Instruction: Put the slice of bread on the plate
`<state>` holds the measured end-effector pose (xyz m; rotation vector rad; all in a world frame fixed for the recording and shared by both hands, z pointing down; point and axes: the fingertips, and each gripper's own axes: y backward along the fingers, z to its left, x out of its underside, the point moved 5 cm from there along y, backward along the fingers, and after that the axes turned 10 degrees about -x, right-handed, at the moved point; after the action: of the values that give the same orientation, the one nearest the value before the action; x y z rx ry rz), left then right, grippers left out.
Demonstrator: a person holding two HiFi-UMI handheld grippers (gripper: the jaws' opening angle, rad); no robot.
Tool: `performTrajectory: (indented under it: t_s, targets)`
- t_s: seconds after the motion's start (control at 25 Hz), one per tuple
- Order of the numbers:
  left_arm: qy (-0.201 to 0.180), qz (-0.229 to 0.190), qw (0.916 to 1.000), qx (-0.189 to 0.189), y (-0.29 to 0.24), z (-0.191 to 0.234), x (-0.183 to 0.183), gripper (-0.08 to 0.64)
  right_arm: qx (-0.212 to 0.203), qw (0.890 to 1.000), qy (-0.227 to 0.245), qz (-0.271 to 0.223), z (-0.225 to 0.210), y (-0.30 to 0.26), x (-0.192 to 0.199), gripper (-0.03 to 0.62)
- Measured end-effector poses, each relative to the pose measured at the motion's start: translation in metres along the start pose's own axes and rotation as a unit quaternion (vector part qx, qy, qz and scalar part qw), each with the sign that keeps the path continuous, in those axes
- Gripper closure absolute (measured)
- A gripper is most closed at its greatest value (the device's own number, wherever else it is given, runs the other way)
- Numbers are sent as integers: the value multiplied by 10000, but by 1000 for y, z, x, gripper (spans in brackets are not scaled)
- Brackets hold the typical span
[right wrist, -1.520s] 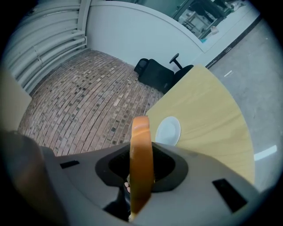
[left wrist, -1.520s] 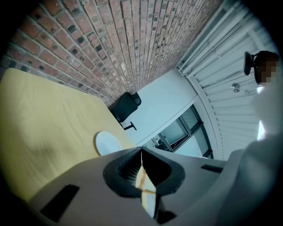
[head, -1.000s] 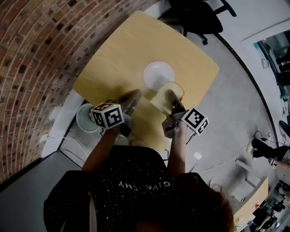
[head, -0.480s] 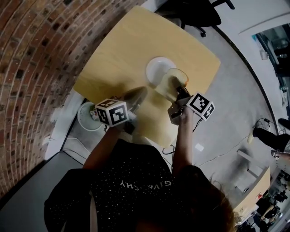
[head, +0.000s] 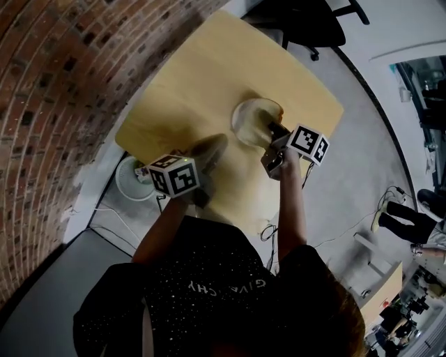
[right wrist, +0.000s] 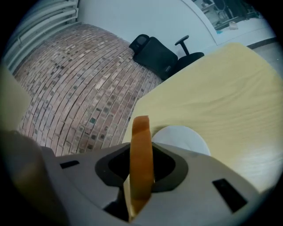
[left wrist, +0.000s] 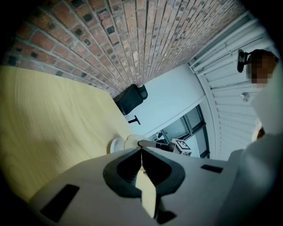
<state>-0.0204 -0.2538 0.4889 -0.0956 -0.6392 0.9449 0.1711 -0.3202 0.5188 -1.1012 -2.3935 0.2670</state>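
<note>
A slice of bread (head: 259,117) with a brown crust hangs over the white plate (head: 238,127) on the pale wooden table (head: 188,90). My right gripper (head: 272,134) is shut on the slice. In the right gripper view the bread (right wrist: 141,145) stands edge-on between the jaws, with the plate (right wrist: 183,139) just beyond and below it. My left gripper (head: 211,148) hovers over the table to the left of the plate, shut and holding nothing. In the left gripper view its tips (left wrist: 141,151) meet, and the plate (left wrist: 117,144) shows ahead.
A brick wall (head: 56,84) runs along the table's left side. A black office chair (head: 313,17) stands beyond the far edge. A white fan (head: 132,181) sits on the floor by the near left corner. Cables (head: 327,240) lie on the floor to the right.
My right gripper has carried the bread away from the person, from the near side of the plate to above it. The left gripper has shifted slightly.
</note>
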Motion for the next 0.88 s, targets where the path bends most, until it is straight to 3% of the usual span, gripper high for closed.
performTrajectory:
  t_s: [0.16,0.44,0.72,0.88]
  targets:
    - [169,-19,9998,-51,-6,12,-2,548,-46,9995,-120,276,-8,-16,1,495]
    - [319,21,9995,-1,-9,16,-2,548,35,9988,-428,233,-21,-24,-1,494]
    - [340,122,9993,64,-8,13,-4,548,669,9969,77,411,-19,-25,-1,479]
    - [337,160,9992,148,-6,13,-4,548,1134,9894,662,624,-9,-29,1,413]
